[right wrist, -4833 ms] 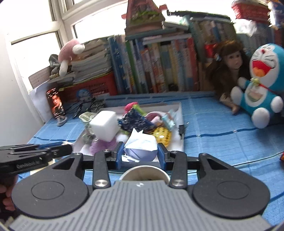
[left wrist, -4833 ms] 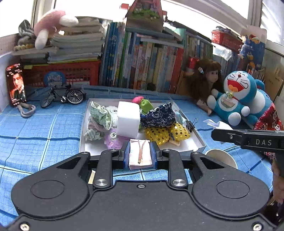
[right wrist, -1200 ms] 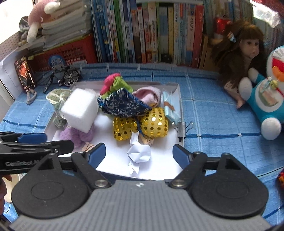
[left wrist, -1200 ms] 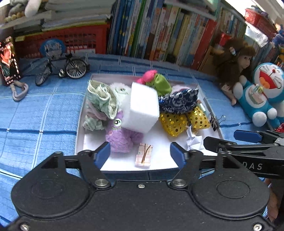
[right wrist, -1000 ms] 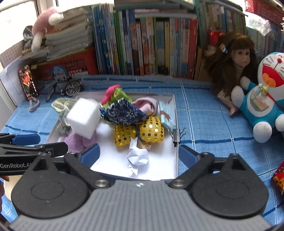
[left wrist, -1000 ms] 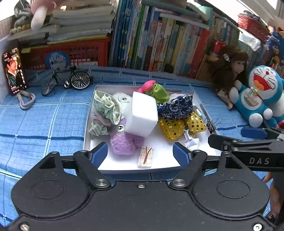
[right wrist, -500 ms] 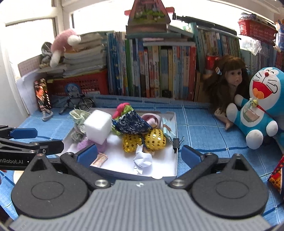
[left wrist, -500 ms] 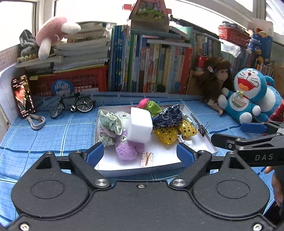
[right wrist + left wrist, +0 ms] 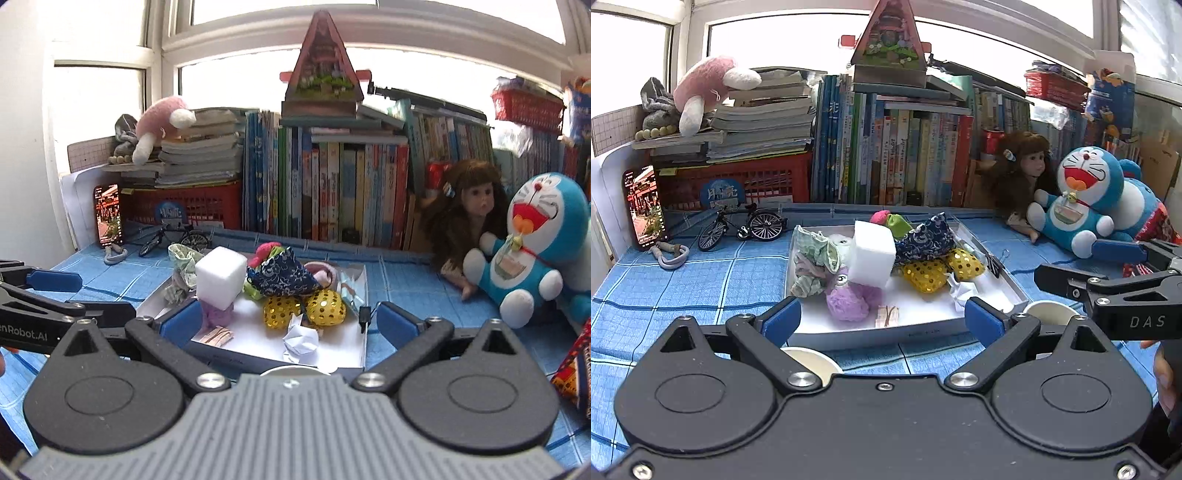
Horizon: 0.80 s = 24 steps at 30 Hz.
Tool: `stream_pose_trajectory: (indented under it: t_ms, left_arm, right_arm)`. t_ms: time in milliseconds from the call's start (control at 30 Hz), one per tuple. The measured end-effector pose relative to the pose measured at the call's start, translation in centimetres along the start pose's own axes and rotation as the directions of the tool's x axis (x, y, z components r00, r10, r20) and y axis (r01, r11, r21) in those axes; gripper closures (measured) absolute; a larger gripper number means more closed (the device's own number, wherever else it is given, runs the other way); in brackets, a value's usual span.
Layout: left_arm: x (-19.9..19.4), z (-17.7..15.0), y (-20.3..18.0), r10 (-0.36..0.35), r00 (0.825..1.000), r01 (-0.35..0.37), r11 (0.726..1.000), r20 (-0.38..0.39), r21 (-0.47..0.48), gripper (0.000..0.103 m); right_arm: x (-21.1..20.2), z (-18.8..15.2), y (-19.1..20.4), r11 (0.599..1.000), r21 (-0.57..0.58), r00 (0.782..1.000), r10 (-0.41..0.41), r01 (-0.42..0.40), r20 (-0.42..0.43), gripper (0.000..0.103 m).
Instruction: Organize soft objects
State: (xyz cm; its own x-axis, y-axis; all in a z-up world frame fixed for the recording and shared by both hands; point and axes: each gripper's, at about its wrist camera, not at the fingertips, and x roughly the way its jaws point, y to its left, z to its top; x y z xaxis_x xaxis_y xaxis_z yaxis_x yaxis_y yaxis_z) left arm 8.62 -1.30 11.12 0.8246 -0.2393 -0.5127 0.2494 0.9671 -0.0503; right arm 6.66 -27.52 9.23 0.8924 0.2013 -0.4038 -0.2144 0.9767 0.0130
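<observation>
**Both grippers empty and wide, the tray full and top-heavy**

The left gripper (image 9: 882, 319) has its blue fingers (image 9: 781, 321) spread wide, having just been opening, and nothing sits between them. The right gripper (image 9: 291, 323) matches it: fingers (image 9: 397, 325) far apart, nothing held. Both hang just short of the near edge of the white tray (image 9: 849, 334) on the blue-checked bench (image 9: 694, 280).

Here is the risk. The white foam cube (image 9: 872, 258) sits tilted, propped on the purple fluffy toy (image 9: 847, 301), so any nudge to that toy could tip the cube over the tray wall. The crumpled white paper (image 9: 960, 291) and the small wrapped bar (image 9: 887, 316) lie near the front lip, where a low approach could sweep them out.

Inside the tray, from left: a bunched green cloth (image 9: 812, 254), the purple toy with the cube on it, a dark blue patterned pouch (image 9: 927, 240) over two gold sequinned cushions (image 9: 925, 275), and a pink-and-green plush (image 9: 890, 221) at the back. A binder clip (image 9: 994, 264) sits at the tray's right wall.

Two white cups stand on the bench just in front of the tray, one (image 9: 812, 363) by the left gripper and one (image 9: 1051, 312) to the right; what they hold, if anything, I cannot make out from here.
</observation>
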Motion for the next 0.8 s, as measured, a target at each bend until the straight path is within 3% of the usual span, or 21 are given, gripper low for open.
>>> stream_pose_trajectory:
  t_ms: [800]
  left_arm:
    - [-3.6,-5.9,0.2,0.075,0.994,-0.073,0.997,0.085,-0.019,0.005]
  right_arm:
    - [-3.9,-4.7,1.8,0.998,0.007,0.990,-0.064,0.064,0.127,0.000]
